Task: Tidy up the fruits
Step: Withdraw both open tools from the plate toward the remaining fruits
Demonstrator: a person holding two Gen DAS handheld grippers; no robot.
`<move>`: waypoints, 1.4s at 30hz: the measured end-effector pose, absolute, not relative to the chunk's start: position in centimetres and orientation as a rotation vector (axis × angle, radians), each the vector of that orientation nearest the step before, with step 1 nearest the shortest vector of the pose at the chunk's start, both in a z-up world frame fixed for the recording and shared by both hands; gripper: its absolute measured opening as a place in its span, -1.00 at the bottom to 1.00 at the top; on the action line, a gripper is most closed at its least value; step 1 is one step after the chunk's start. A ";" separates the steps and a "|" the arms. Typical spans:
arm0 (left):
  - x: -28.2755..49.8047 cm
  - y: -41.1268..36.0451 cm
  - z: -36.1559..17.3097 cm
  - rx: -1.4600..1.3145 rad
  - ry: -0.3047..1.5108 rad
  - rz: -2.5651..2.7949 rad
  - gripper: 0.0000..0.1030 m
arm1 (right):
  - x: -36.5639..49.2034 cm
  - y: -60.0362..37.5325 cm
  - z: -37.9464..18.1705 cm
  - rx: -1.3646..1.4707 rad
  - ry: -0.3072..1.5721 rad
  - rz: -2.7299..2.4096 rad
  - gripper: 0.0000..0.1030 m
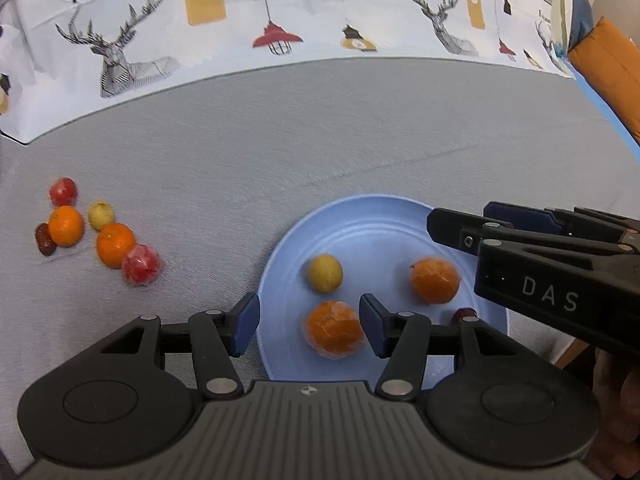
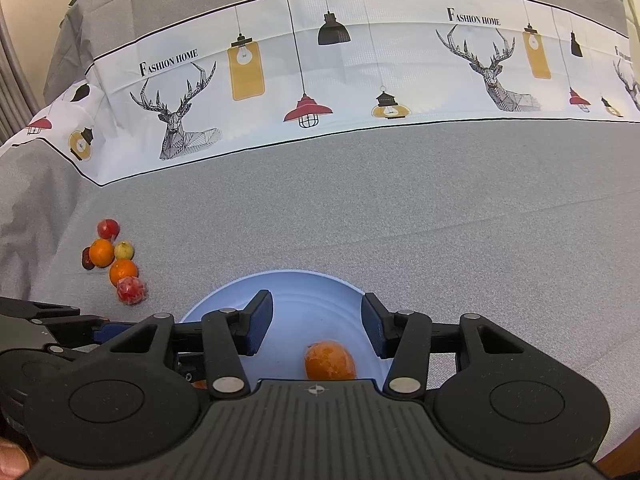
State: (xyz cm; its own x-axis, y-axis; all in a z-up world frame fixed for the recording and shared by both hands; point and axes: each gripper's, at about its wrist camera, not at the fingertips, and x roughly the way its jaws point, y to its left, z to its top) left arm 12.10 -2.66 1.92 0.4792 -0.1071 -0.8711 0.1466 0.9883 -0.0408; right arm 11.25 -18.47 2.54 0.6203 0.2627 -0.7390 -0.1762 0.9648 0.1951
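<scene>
- Left gripper point(image 1: 308, 322) hangs over the blue plate point(image 1: 360, 216), jaws spread and holding nothing.
- Right gripper point(image 2: 317, 324) is likewise spread wide and empty above the same plate.
- On the plate: two oranges point(image 1: 334, 334), a yellow fruit point(image 1: 325, 273), and a dark red one point(image 1: 464, 314), half hidden, perhaps a date.
- Six more fruits point(image 1: 115, 245) cluster on the grey cloth point(image 1: 320, 140), well left of the plate.

Both views were bright and evenly lit, with soft shadows, slight blur, dark vignetted corners, and strong fisheye bending toward the frame edges.
</scene>
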 end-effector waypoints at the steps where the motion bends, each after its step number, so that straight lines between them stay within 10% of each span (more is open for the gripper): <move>1: 12.0 -2.5 2.1 0.041 1.041 -0.139 0.17 | 11.3 -18.5 2.6 0.115 0.864 0.251 0.00; 7: 10.5 -1.2 4.4 0.013 0.880 -0.072 0.13 | 11.2 -17.6 3.2 0.141 0.830 0.246 -0.01; 17: 9.6 2.9 6.9 -0.131 0.802 -0.078 -0.80 | 11.0 -17.2 5.0 0.235 0.734 0.231 -0.49; 26: 12.1 12.2 11.5 -0.259 0.688 0.041 -0.81 | 10.9 -16.3 5.5 0.283 0.696 0.282 -0.54; 42: 14.5 22.5 2.5 -0.546 0.888 0.296 -0.81 | 11.0 -7.1 3.9 0.069 0.778 0.589 -0.52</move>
State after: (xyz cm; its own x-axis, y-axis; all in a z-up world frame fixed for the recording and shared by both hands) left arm 14.47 22.49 2.51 0.6033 0.0222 -0.7972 -0.4613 0.8251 -0.3262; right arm 10.97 -7.14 3.95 0.5606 0.5241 -0.6411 -0.4747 0.8378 0.2698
